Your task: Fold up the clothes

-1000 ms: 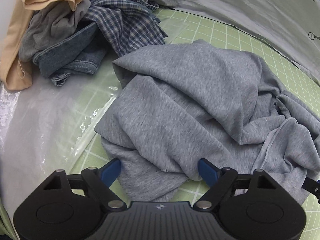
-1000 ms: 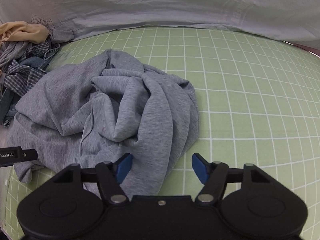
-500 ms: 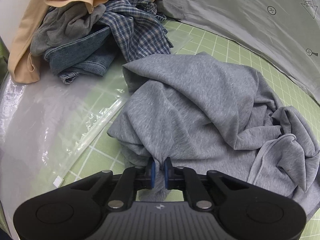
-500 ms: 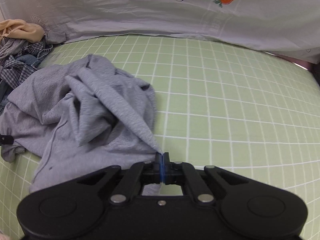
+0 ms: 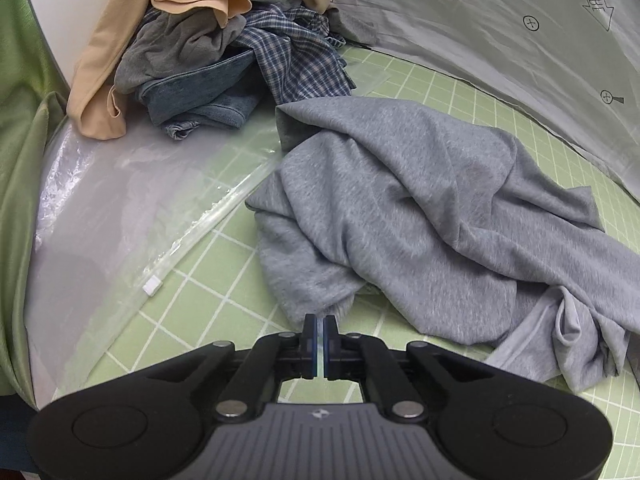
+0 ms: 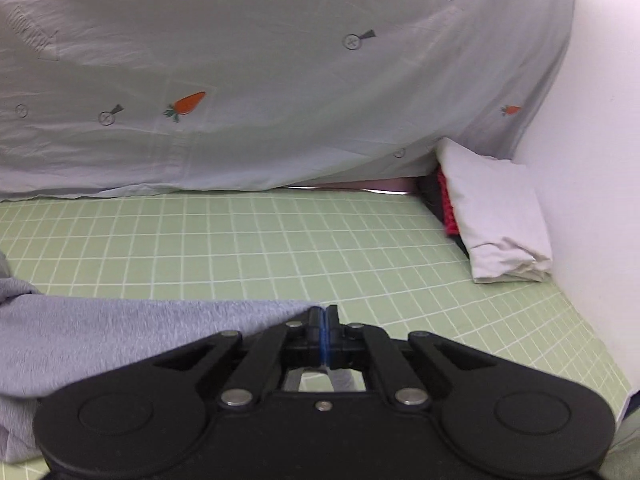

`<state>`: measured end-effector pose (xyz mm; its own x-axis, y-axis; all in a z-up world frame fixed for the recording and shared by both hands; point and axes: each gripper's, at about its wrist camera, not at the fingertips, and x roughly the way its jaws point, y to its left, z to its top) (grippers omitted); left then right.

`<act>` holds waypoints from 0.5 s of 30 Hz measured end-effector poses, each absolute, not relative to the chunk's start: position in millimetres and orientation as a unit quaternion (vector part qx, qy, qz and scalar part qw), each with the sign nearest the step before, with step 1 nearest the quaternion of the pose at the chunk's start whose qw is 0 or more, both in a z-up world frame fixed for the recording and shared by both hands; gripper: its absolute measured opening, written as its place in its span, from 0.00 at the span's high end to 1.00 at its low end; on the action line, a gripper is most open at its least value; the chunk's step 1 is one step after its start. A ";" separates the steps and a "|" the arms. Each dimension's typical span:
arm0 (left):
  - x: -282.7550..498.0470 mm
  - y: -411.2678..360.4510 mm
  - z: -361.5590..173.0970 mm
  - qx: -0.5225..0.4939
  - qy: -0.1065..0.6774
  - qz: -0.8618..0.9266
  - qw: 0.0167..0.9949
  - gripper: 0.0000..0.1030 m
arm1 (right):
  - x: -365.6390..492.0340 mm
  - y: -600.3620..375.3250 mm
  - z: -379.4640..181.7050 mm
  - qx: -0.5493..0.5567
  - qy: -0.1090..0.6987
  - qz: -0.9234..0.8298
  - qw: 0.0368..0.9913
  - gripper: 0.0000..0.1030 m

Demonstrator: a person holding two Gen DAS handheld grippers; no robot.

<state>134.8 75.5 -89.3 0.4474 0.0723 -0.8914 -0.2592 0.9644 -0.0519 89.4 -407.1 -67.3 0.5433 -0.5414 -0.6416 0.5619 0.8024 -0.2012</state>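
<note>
Nearest the viewer, the left gripper (image 5: 319, 326) is pinching a bunched edge of the grey garment (image 5: 420, 200), its blue-tipped fingers (image 5: 310, 330) drawn together with only the thickness of cloth between them. The right gripper (image 6: 321, 320) is likewise clamping a corner of the same grey garment (image 6: 120, 332), jaws pressed together on the fabric, which is stretching away to that gripper's left. Holding two separate points in this way is presumably meant to pull the crumpled cloth out flat before any fold is made; the task appears to be at an early stage. The garment is lying rumpled on the green gridded mat (image 5: 224, 284), its bulk towards the mat's middle. Just beside it, towards the mat's left edge, a clear plastic zip bag (image 5: 132, 200) is lying flat. Farther off, at the far left corner, an unsorted pile is waiting: a denim piece (image 5: 200, 98), a checked shirt (image 5: 296, 64) and a tan garment (image 5: 120, 40) on top. At the far right corner a folded white item (image 6: 496, 216) is resting against the wall. A carrot-printed sheet (image 6: 280, 80) is hanging along the far edge.
</note>
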 end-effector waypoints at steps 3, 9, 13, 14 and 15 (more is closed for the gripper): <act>136.3 71.1 -88.5 -0.100 0.515 0.105 0.845 0.80 | 80.9 -423.9 -77.2 0.073 0.373 -0.299 0.875 0.95; 153.1 51.1 -85.3 -0.097 0.512 0.091 0.848 0.56 | 69.3 -414.8 -113.3 0.208 0.406 -0.239 0.857 0.51; 175.2 40.4 -87.7 -0.099 0.513 0.077 0.849 0.50 | 75.8 -410.2 -129.7 0.269 0.413 -0.222 0.841 0.37; 181.5 38.6 -88.6 -0.099 0.513 0.077 0.849 0.47 | 79.8 -409.9 -132.0 0.267 0.415 -0.226 0.840 0.33; 188.3 37.6 -89.5 -0.099 0.512 0.077 0.850 0.45 | 83.8 -409.6 -134.3 0.265 0.417 -0.230 0.839 0.28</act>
